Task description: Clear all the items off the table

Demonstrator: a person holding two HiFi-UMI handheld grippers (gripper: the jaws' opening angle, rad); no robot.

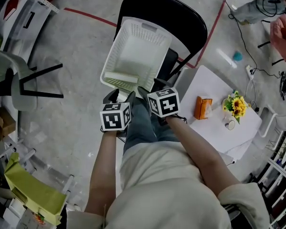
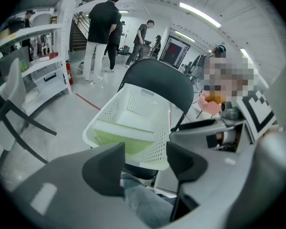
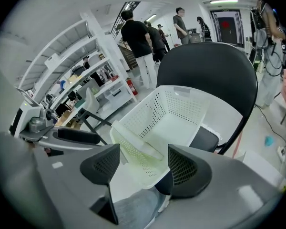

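A white perforated basket (image 1: 142, 46) (image 2: 138, 109) (image 3: 181, 109) stands on a black chair (image 1: 183, 18). A flat pale green slab (image 1: 120, 77) (image 2: 123, 135) (image 3: 136, 144) lies against the basket's near wall. Both grippers hang side by side over the person's lap, just short of the basket's near rim. My left gripper (image 1: 121, 97) (image 2: 144, 163) is open with nothing between its jaws. My right gripper (image 1: 152, 88) (image 3: 143, 163) is open too, and empty. To the right, a small white table (image 1: 214, 132) bears an orange box (image 1: 203, 107), a sunflower bunch (image 1: 235, 105) and a small round object (image 1: 230, 124).
A white chair with black legs (image 1: 14, 82) stands at the left, a yellow-green bin (image 1: 35, 190) at lower left. Shelving (image 3: 71, 80) lines one side. Several people (image 2: 102, 30) stand farther off. Cables and a hand (image 1: 282, 38) show at upper right.
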